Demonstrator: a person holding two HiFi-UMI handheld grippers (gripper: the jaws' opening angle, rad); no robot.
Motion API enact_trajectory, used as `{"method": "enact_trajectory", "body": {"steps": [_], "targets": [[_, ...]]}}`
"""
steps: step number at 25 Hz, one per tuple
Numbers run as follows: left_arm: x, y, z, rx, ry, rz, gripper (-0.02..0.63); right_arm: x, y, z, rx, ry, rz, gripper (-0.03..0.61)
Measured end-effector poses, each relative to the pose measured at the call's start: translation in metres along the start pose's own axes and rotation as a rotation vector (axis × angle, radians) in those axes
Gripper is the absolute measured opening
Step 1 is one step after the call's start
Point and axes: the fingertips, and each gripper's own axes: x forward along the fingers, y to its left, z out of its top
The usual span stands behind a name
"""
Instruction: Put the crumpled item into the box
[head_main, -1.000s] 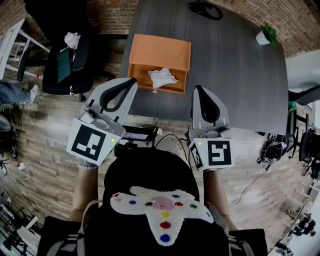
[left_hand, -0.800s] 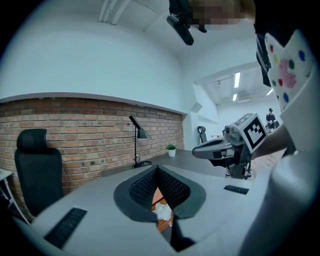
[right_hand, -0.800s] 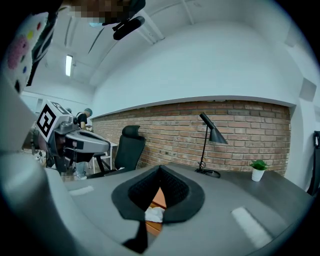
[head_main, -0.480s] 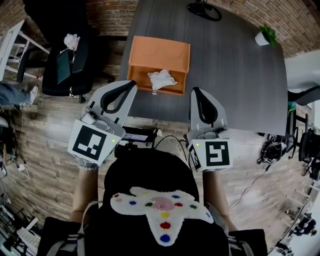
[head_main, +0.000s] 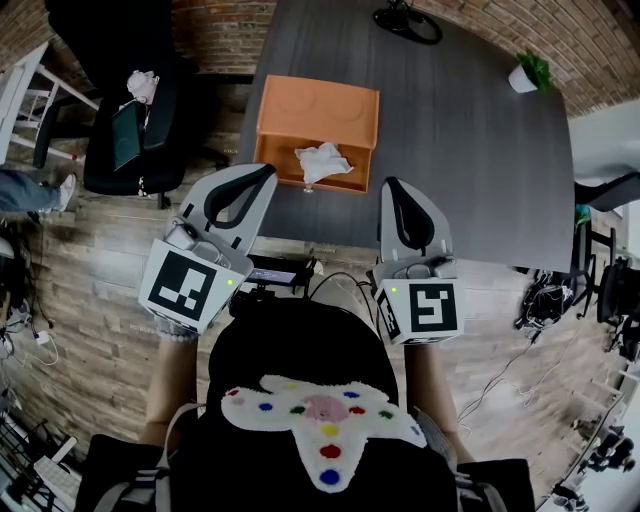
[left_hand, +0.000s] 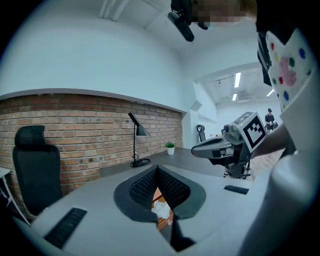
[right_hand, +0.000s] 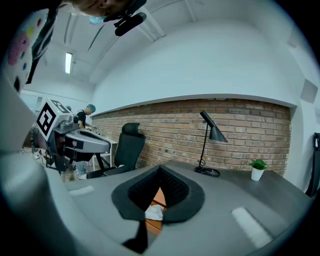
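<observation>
- The left gripper (head_main: 256, 175) hangs just short of the box's near-left corner, its jaws together on nothing.
- The right gripper (head_main: 393, 188) hangs just off the box's near-right corner, its jaws likewise closed and empty.
- The crumpled item (head_main: 322, 160) lies inside the orange box (head_main: 318, 100), close to its near wall.
- The placing step looks finished. The next move probably calls only for keeping both grippers clear of the box.
</observation>
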Motion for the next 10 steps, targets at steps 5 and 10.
{"method": "enact_trajectory", "body": {"steps": [5,10], "targets": [[-0.0006,-0.0006,0.0008,0.005,-0.003,-0.001,0.006,-0.0004,-0.0002,0.0005,0.003,-0.002,-0.007,0.008],[0.0006,-0.0008,0.0014,0.010,-0.002,-0.006,0.006,0.0001,0.0014,0.0015,-0.002,0.003,-0.002,0.008]]}}
